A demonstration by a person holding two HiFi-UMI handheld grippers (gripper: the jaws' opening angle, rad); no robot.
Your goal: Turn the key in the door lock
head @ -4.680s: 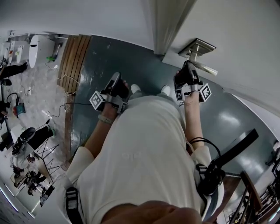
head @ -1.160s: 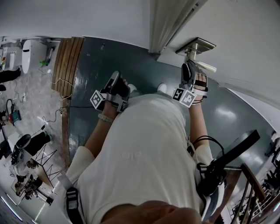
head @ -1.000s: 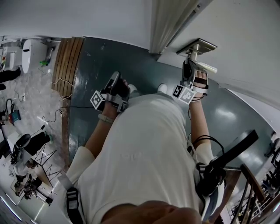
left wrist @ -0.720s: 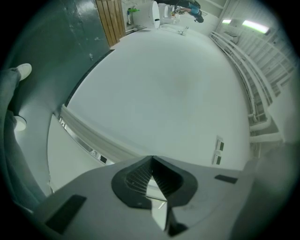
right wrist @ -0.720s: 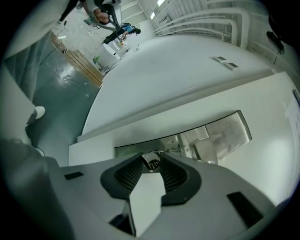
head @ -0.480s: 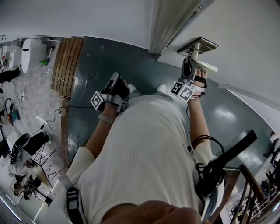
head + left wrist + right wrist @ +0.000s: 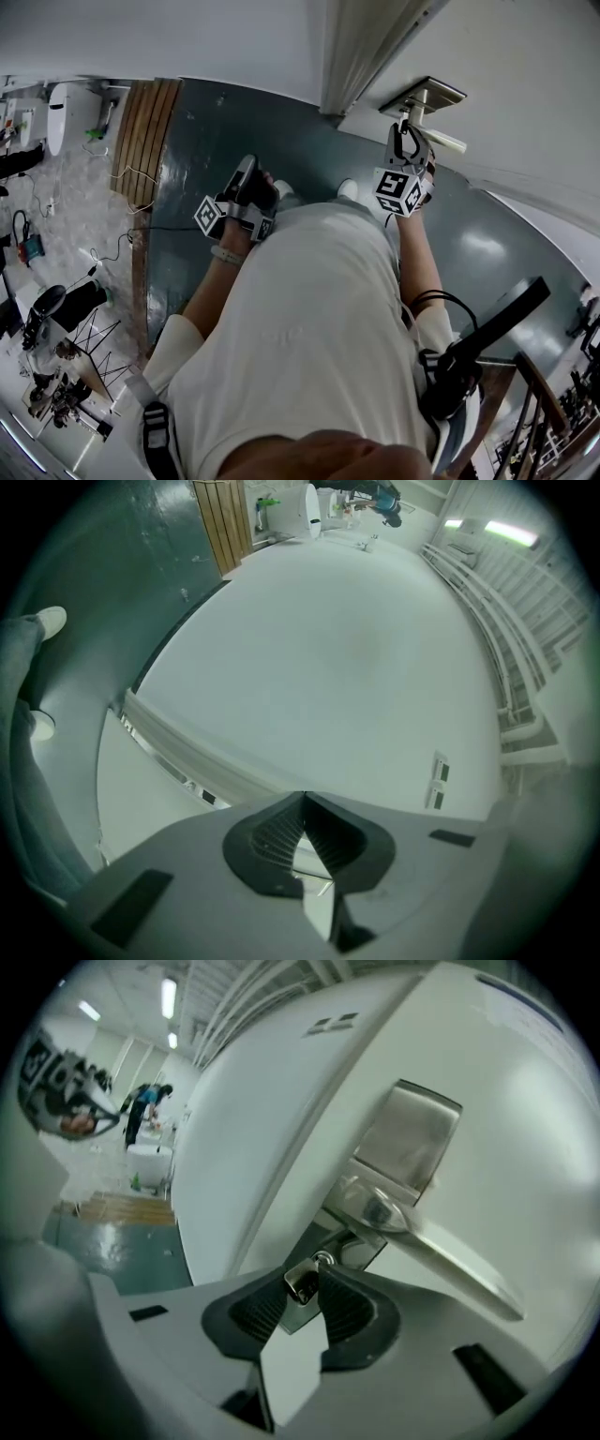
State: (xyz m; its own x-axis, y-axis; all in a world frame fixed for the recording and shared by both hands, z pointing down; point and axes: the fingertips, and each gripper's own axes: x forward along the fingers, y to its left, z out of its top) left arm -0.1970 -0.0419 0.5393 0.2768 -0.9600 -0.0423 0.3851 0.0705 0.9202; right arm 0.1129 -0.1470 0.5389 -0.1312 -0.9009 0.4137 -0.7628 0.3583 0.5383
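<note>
Key point(image 7: 299, 1282): small bright metal piece with a flat bow, seated in the door lock point(image 7: 325, 1260) just below centre of the right gripper view. The bow stands out from the cylinder, where it can be pinched and rotated. Right gripper point(image 7: 309, 1277): jaws have just been closing and now sit narrow, with the key's bow between the tips of the ribbed black pads point(image 7: 350, 1309), which press on it from either side; judged a turning grip. Lever handle point(image 7: 457, 1262): smooth brushed metal, long and tapering, running to the lower right above the key, clear of the jaws. Backplate point(image 7: 410, 1136): rectangular satin metal, upper centre. Door point(image 7: 525, 1091): plain pale matt panel. Left gripper point(image 7: 303, 797): jaw tips together on nothing, facing a bare pale surface; in the head view it hangs at centre left, well apart from the lock, seemingly idle since one claw suffices. Marker cube point(image 7: 400, 190): black-and-white squares, right of centre in the head view, beneath the handle.
</note>
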